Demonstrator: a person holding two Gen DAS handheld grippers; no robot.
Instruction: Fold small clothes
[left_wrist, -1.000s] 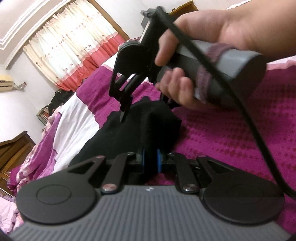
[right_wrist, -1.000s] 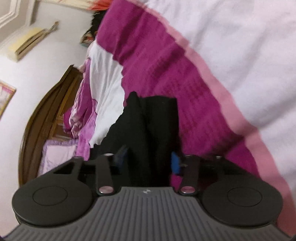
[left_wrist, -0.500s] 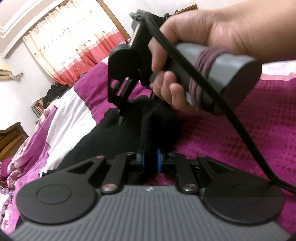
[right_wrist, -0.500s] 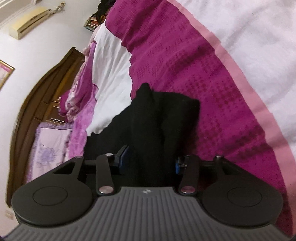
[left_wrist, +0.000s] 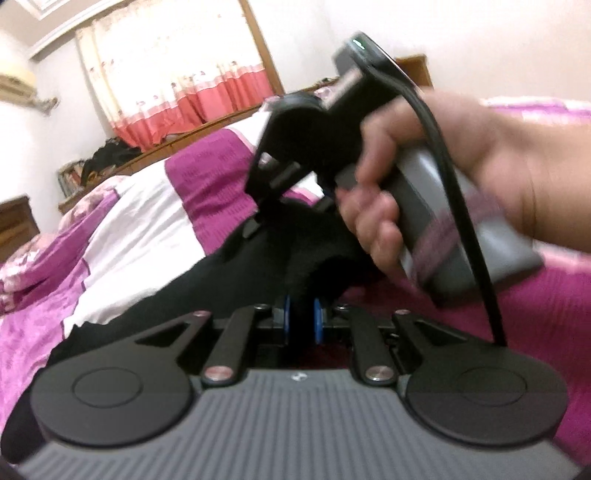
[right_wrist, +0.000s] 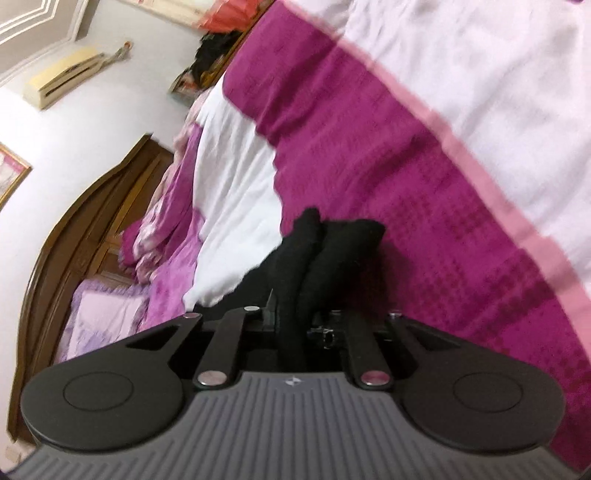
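Bedding fills both views: a magenta and white bedspread (right_wrist: 424, 192) runs across the mattress, with a wooden headboard (right_wrist: 74, 229) at its far end and curtains (left_wrist: 177, 77) behind. On it lies the black garment (left_wrist: 207, 284), bunched into a ridge between the two tools, its far end trailing over the white panel and its near end raised off the cover. The right gripper (right_wrist: 295, 325) has its jaws closing at this moment, with a thick roll of the black cloth between them and the pads apparently already pressing on it. The left gripper (left_wrist: 301, 319) is nearly shut, its blue pads (left_wrist: 317, 321) pinching a narrow fold of the same cloth. A hand (left_wrist: 443, 177) wraps the right tool's grey handle, with a black cable (left_wrist: 469, 240) looping down in front. The likeliest fault from here is an uneven fold: each tool seems to hold a gathered wad, not a clean edge, so lifting could drag layers together or let one side slip. The cable might also snag the cloth. Motion blur smears the hand and the right tool's fingers in the left view, the garment's outline and kind cannot be made out, and its near end is hidden under the tool bodies.
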